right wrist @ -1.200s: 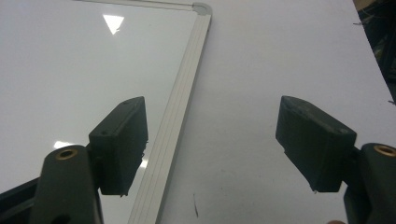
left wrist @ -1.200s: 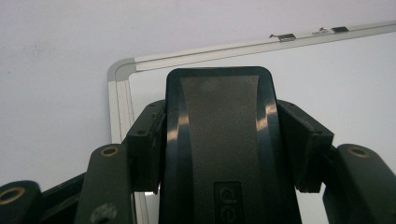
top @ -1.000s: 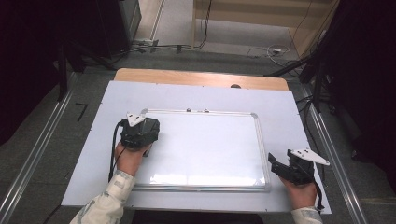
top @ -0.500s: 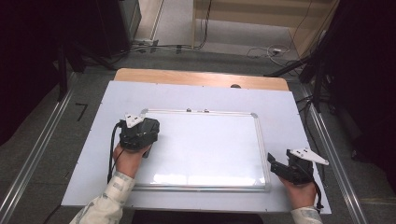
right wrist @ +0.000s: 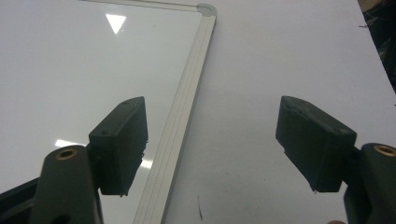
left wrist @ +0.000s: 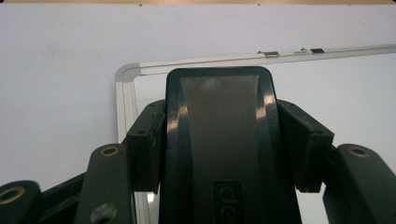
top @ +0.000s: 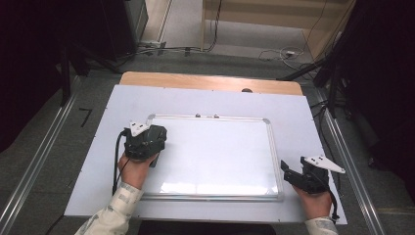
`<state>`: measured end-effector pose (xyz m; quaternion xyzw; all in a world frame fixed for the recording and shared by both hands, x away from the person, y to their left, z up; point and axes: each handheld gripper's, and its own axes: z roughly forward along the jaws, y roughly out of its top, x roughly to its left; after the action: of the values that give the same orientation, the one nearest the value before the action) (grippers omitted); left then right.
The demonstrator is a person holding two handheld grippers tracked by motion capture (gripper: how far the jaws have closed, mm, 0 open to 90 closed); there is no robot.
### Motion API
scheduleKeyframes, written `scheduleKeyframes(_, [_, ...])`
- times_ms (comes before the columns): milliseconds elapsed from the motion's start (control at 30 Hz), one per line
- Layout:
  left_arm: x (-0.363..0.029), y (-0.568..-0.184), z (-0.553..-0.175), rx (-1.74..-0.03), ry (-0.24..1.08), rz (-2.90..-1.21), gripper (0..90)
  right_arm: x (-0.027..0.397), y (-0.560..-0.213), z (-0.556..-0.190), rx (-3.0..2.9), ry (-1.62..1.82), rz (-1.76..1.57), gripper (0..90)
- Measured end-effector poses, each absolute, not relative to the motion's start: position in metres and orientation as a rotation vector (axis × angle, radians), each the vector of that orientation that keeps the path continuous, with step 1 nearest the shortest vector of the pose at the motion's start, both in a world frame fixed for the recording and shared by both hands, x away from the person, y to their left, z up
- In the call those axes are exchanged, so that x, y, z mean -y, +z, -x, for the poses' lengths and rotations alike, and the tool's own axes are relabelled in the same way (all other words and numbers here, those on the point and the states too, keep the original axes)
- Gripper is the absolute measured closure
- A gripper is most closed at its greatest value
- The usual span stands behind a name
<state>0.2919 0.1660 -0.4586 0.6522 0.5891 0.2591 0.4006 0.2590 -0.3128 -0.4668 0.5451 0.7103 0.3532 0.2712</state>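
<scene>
black eraser [left wrist: 219, 149] pinched by left gripper [top: 145, 142], resting on whiteboard [top: 220, 156] near its far left corner. no shift from a second ago, so wiping looks paused or finished. right gripper [top: 293, 175] spread wide beside near right frame edge.

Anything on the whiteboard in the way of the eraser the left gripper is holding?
Nothing visible. The left gripper is shut on the eraser near the whiteboard's left edge, and the white surface ahead looks bare. The right gripper is open at the right frame.
</scene>
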Motion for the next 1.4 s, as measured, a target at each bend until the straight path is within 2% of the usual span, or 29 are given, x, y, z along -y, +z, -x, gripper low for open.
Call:
scheduleKeyframes(367, [-0.163,-0.457,-0.277,-1.505,0.665,-1.647,40.7,0.314,-0.465,-0.258,-1.904,0.953,-1.468,23.8])
scheduleKeyframes(900, [-0.152,-0.479,-0.244,-1.605,0.725,-1.672,40.5,0.312,-0.466,-0.258,-1.908,0.947,-1.465,23.8])
scheduleKeyframes(1400, [-0.15,-0.496,-0.24,-1.699,0.737,-1.656,39.9,0.311,-0.466,-0.258,-1.913,0.944,-1.46,23.7])
